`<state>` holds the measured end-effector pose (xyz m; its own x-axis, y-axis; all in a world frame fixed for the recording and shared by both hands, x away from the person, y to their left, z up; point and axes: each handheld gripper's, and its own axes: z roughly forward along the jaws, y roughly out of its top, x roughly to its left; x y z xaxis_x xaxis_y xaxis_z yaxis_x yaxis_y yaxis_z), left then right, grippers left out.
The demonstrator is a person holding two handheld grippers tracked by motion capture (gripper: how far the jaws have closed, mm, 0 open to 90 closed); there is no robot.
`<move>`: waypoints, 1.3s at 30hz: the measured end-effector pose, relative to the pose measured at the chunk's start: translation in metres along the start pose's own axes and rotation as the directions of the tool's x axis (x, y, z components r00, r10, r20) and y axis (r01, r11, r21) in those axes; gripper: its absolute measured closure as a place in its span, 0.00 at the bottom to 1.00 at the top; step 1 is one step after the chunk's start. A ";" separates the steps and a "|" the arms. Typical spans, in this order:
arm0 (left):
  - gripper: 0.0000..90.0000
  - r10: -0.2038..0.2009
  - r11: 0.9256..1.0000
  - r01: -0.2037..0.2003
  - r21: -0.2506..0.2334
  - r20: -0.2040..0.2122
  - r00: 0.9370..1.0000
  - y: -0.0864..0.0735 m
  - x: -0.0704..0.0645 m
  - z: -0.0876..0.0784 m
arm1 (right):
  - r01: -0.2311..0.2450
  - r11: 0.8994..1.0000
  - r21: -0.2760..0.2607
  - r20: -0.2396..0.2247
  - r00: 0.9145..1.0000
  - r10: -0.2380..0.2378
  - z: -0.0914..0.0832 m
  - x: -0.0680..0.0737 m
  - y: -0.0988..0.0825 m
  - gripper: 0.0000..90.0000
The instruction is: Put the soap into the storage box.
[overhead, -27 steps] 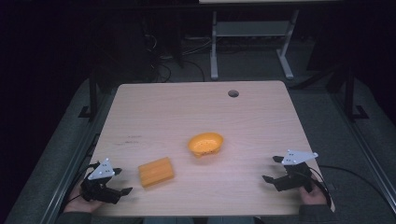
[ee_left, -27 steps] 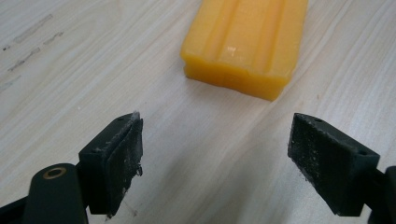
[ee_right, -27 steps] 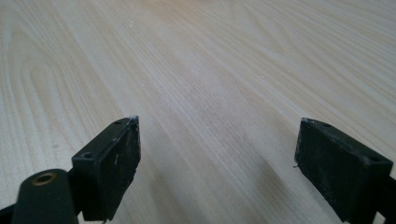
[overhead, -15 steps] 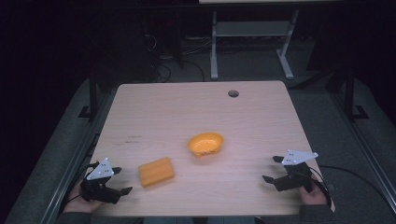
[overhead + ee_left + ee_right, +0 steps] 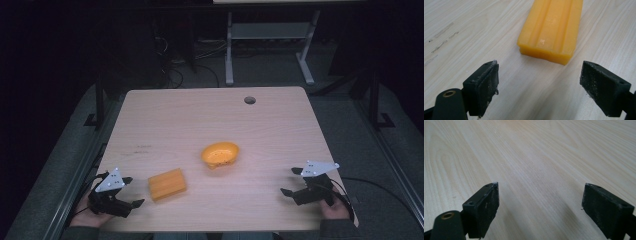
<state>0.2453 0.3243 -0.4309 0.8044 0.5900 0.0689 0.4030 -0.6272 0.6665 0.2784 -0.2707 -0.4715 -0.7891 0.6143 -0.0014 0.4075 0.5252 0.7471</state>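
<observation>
Block [image 5: 167,184] orange, nr left tongs [image 5: 131,192]; both tongs agape.

A pale wood-grain tabletop [image 5: 170,120] stands in a dim room, a small round dark hole [image 5: 249,100] near its far edge and faint dark scuff marks [image 5: 142,146] toward its left side. An orange ridged block [image 5: 167,184] lies flat near the front edge. An orange bowl [image 5: 220,154] sits just beyond it, toward the centre. Behind the tabletop, a light metal frame [image 5: 270,35] stands on grey floor beside tangled cables [image 5: 172,75].
</observation>
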 end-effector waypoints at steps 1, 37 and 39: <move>0.16 0.000 1.000 0.000 0.002 0.000 1.000 0.000 0.000 0.001 | -0.001 1.000 0.001 -0.001 1.000 0.001 0.000 0.000 0.000 0.15; 0.16 0.044 0.999 -0.044 0.016 0.027 0.999 0.021 0.000 0.017 | 0.007 1.000 0.018 -0.005 1.000 -0.007 0.003 0.000 0.001 0.15; 0.16 0.043 0.999 -0.044 0.017 0.029 0.999 0.022 0.000 0.018 | 0.006 1.000 0.019 -0.005 1.000 -0.006 0.003 0.000 0.001 0.15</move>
<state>0.2613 0.3016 -0.4295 0.8336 0.5472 0.0756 0.3748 -0.6609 0.6501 0.2800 -0.2681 -0.4729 -0.7940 0.6079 -0.0024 0.4115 0.5403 0.7340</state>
